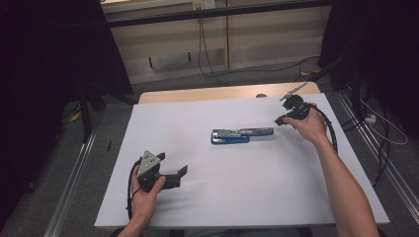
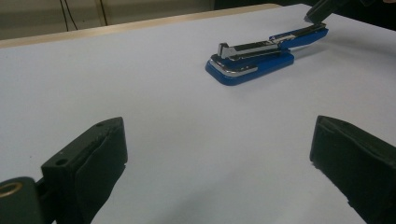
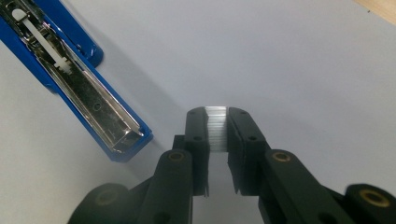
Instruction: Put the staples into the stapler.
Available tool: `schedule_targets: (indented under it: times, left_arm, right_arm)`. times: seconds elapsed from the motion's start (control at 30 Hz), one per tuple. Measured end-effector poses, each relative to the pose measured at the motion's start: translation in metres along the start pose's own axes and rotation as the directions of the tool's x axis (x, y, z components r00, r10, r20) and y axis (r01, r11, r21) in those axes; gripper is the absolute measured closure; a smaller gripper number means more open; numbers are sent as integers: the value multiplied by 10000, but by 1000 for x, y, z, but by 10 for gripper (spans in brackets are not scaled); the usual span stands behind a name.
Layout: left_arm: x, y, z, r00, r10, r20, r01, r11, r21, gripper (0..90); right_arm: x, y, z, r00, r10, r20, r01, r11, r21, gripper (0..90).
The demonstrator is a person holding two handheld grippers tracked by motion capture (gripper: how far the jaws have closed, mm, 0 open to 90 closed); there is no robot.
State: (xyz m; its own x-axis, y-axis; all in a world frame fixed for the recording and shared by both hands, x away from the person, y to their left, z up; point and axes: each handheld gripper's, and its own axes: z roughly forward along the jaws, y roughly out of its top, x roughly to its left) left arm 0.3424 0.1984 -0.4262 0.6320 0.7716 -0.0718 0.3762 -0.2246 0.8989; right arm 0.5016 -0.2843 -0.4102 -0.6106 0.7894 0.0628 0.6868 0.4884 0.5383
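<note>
A blue stapler (image 1: 240, 135) lies swung open flat on the white table (image 1: 197, 197), its metal staple channel (image 3: 88, 93) facing up. My right gripper (image 3: 217, 116) is shut on a silvery strip of staples (image 3: 216, 128), held just past the open end of the stapler's upper arm (image 3: 126, 140). In the high view that gripper (image 1: 286, 117) hovers at the stapler's right end. My left gripper (image 1: 179, 177) rests open near the table's front left, with nothing between its jaws. From the left gripper view the stapler (image 2: 261, 53) lies farther off.
The table's wooden far edge (image 1: 217, 93) borders a grey floor with cables (image 1: 207, 54). Metal rails (image 1: 74, 173) run along both sides of the table. Dark curtains hang at left and right.
</note>
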Motion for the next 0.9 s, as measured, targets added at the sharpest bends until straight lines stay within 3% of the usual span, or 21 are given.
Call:
schedule_targets:
  times: [0.43, 0.5, 0.73, 0.9]
  left_arm:
    - [1, 0, -2, 10000, 25, -68, -25, 10000, 28, 42]
    - [1, 0, -1, 10000, 44, -35, -44, 10000, 56, 41]
    - [0, 0, 0, 10000, 17, -18, -17, 10000, 32, 41]
    - [0, 0, 1, 10000, 95, -18, -95, 9999, 134, 42]
  right_arm:
    - [4, 1, -16, 10000, -36, 6, 36, 9961, -886, 794]
    - [4, 1, -19, 9994, 48, -344, -91, 9920, -1261, 794]
    - [8, 0, -24, 9995, -103, -286, 59, 9888, -1490, 794]
    - [10, 0, -28, 9991, -70, -416, -13, 9805, -1965, 794]
